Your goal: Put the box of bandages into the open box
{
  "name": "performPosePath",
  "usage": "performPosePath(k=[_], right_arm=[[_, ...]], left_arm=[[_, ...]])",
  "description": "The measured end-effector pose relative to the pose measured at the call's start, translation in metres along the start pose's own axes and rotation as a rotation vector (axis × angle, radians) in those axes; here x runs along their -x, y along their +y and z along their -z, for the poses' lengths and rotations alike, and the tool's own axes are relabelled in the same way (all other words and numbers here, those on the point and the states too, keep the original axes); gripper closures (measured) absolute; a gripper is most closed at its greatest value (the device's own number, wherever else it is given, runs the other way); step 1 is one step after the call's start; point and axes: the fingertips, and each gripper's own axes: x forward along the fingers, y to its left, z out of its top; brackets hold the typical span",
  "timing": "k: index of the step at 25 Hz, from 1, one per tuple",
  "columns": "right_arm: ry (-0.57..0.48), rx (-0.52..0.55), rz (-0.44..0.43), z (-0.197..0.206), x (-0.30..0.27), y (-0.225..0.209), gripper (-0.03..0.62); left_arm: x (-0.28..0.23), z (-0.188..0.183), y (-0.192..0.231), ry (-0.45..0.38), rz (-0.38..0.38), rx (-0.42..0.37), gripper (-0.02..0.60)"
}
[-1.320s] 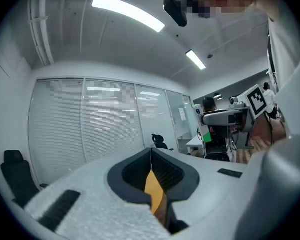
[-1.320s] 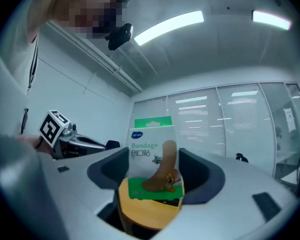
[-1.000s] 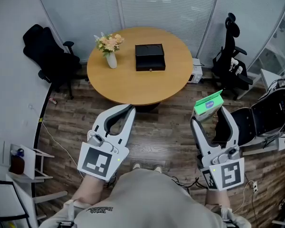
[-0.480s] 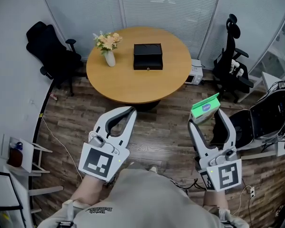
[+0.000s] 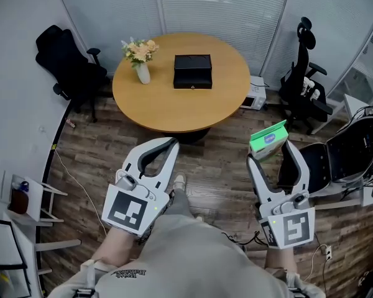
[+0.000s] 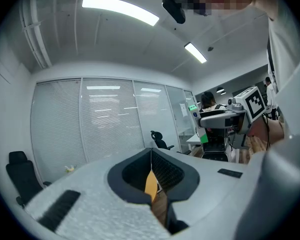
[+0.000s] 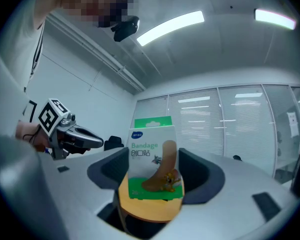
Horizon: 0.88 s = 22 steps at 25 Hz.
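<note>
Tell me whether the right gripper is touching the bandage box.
Touching. The right gripper view shows the bandage box standing between the jaws of the right gripper, both pressed against its sides.

Seen from above, the black box (image 5: pixel 193 71) on the worktop (image 5: pixel 174 107) is too small and dark to show its inside. The lower end of the box of bandages (image 5: pixel 268 139) is lost between the jaws of the right claw (image 5: pixel 271 154). In the left gripper view, the left claw (image 6: pixel 151 154) fills the lower half with its own body, leaving the worktop a thin orange sliver. In the right gripper view, the box of bandages blocks whatever lies straight ahead. The person's torso (image 5: pixel 199 253) covers the floor under them. The picture's edge cuts off the dark gear (image 5: pixel 357 148) at the right.
</note>
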Motion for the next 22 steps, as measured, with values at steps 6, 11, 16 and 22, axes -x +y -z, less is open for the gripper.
performPosePath(k=[6, 11, 16, 22], right_arm=[[0.002, 0.001, -0.017, 0.007, -0.014, 0.000, 0.299], [0.011, 0.003, -0.020, 0.017, -0.040, -0.002, 0.299], [0.025, 0.008, -0.033, 0.026, -0.072, -0.005, 0.299], [0.050, 0.011, -0.052, 0.038, -0.122, -0.010, 0.299]], left_arm=[[-0.010, 0.007, 0.011, -0.004, -0.006, 0.001, 0.557], [-0.024, 0.013, 0.033, -0.025, -0.017, 0.010, 0.557], [-0.045, 0.023, 0.059, -0.018, -0.017, 0.021, 0.557], [-0.077, 0.034, 0.096, -0.010, -0.008, 0.032, 0.557]])
